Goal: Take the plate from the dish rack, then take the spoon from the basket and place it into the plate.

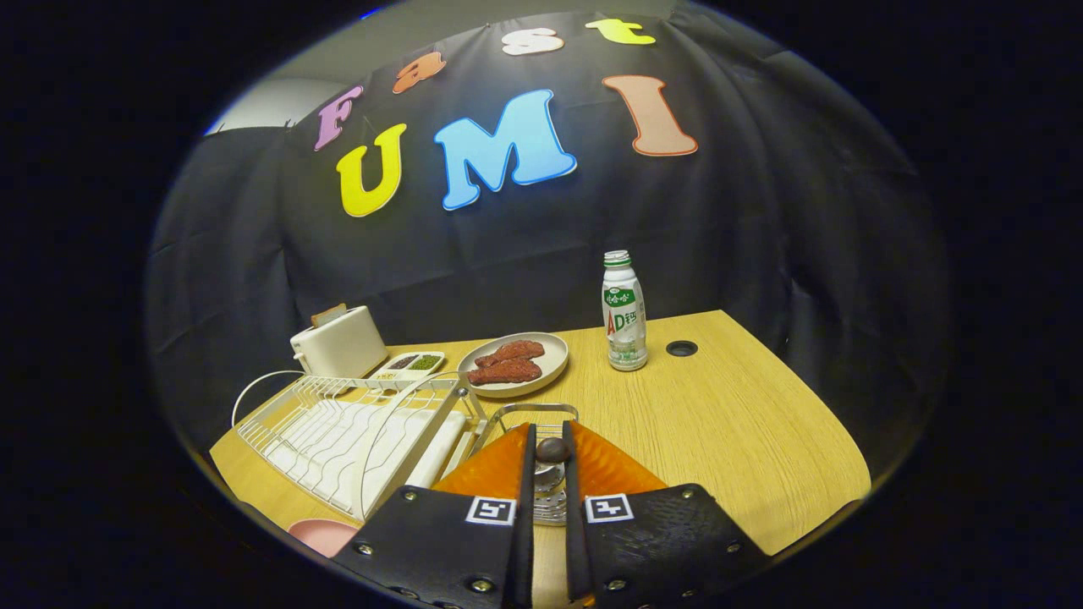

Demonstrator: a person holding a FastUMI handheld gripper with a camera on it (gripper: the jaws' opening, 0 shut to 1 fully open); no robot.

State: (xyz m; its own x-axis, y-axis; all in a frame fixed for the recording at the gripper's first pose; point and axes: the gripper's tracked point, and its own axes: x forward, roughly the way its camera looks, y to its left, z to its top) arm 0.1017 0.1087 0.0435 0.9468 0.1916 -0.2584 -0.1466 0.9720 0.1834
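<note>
Gripper view: working from your left, a pink round plate (323, 534) sits on the pale wooden counter (744, 440) just beside the near corner of the white wire dish rack (338, 436), so it looks already out of the rack. Behind the rack stand a cream toaster (340, 342), a small divided white tray (410, 364) and a beige plate of reddish meat pieces (513, 364).

Your claw (548, 474) is nearly clenched, its fingers pressing on a dark rounded spoon handle (552, 450) that stands up between them, right over the small wire basket (531, 416). I judge the spoon gripped but not yet lifted out.

The hold is on a small rounded end, so it could slip or swivel as you lift. Its lower part may catch the basket wires and drag the basket. The green-and-white drink bottle (624, 313) stands well clear on the right.
</note>
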